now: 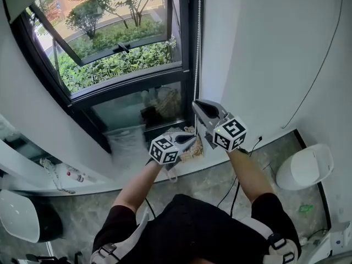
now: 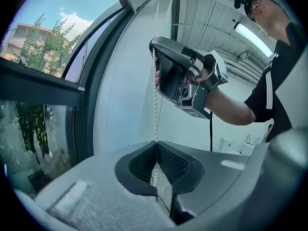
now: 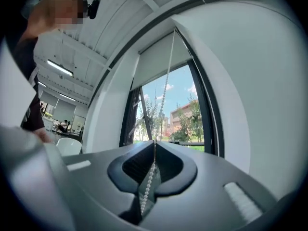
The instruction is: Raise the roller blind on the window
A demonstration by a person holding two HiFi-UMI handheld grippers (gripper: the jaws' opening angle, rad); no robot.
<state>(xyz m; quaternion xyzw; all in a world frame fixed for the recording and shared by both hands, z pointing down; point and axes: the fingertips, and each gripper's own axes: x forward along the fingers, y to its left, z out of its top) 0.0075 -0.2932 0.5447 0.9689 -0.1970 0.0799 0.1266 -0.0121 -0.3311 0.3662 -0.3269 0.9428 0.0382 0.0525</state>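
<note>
**Roller blind (image 3: 161,57) covers only the top part of the window (image 1: 118,54)**

Both grippers are closed on the white bead chain (image 3: 164,93), which hangs at the window's right edge. The right gripper (image 3: 154,150) holds it above the left gripper (image 2: 155,148).

— Is there room around the bead chain (image 1: 198,37)?
— Hardly any sideways. The dark window frame (image 1: 187,65) stands just left of it, and the white wall (image 1: 264,48) just right.
— And along it?
— The right gripper (image 1: 196,104) sits above the left gripper (image 1: 190,138) and bars its way up. Above the right one the chain hangs clear. Behind them, the floor (image 1: 220,183) is open up to a white rounded object (image 1: 305,166).
</note>
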